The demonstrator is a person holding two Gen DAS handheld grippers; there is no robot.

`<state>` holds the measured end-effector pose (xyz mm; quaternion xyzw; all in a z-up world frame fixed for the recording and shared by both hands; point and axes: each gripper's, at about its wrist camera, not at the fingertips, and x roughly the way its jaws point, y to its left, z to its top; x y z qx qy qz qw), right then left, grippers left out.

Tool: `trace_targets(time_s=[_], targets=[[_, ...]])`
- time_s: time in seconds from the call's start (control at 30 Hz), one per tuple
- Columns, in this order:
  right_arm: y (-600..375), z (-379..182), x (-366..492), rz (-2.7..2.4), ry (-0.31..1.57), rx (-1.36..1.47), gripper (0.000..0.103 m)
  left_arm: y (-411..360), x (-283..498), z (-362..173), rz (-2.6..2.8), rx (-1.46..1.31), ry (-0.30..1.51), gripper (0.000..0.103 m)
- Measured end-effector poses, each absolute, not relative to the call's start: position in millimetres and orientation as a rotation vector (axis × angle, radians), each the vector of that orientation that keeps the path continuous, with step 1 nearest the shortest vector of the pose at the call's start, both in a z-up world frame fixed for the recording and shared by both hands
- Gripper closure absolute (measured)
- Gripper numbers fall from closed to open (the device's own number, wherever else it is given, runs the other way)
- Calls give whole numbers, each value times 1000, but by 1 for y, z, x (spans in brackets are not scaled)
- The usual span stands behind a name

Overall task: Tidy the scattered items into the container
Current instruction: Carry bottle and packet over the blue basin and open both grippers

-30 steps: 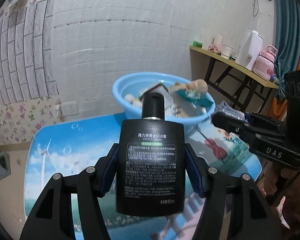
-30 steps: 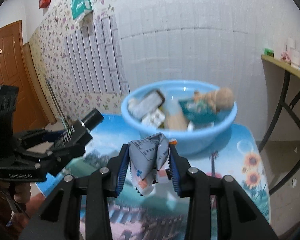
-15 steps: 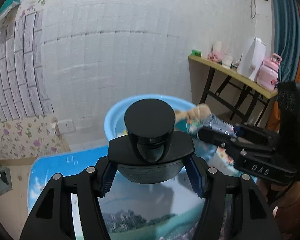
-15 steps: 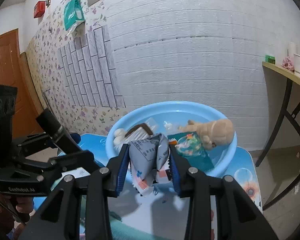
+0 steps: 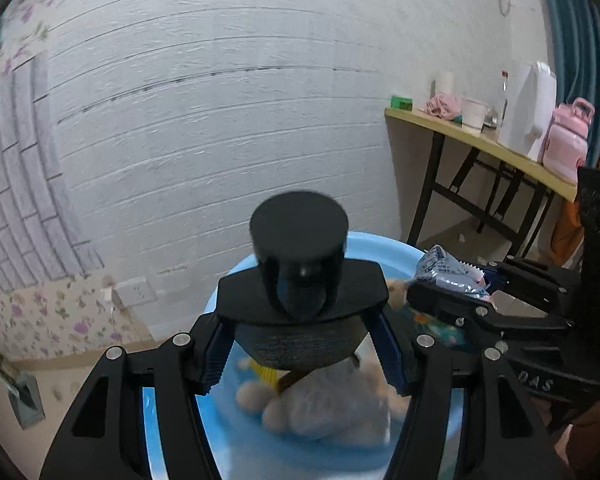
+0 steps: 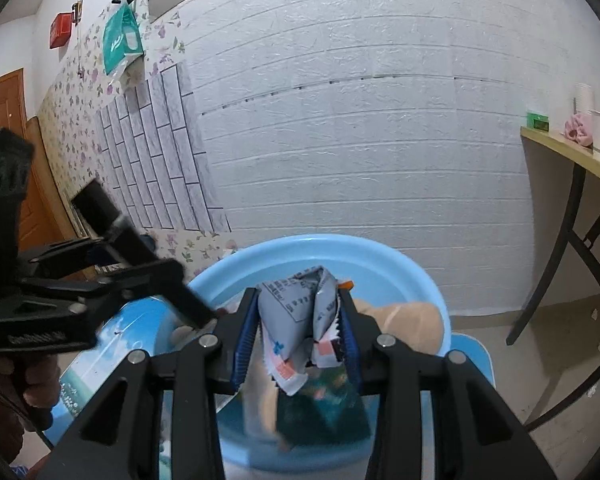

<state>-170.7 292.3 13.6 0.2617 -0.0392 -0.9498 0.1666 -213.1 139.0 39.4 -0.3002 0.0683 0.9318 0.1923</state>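
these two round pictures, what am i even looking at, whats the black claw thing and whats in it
Each picture comes from a fisheye camera mounted on a hand-held claw, looking out along its two fingers; a person holds one claw in each hand, and no robot arm is involved. The left wrist view shows the left gripper clamped on a black bottle, cap towards the camera. The right wrist view shows the right gripper pinching a crumpled grey snack packet. Each claw also shows from the side in the other's picture. Both hang over a blue basin that already holds several things, among them what looks like a doll and a teal packet; the rest is too blurred to name. The basin stands on a table with a picture-print cover.
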Motion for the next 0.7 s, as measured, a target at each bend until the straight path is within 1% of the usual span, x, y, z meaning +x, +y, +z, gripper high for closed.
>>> trace_targets(time_s=[0.13, 0.33, 0.5, 0.7], targets=[[294, 7, -189, -2684, -120, 773, 66, 151, -232, 30, 2611, -855, 215, 41], [297, -14, -205, -2680, -143, 847, 66, 154, -245, 11, 2585, -904, 190, 41], [292, -19, -201, -2669, -104, 840, 64, 154, -243, -3, 2585, -958, 200, 41], [286, -28, -199, -2622, -112, 914, 62, 138, -226, -15, 2585, -1022, 114, 41]])
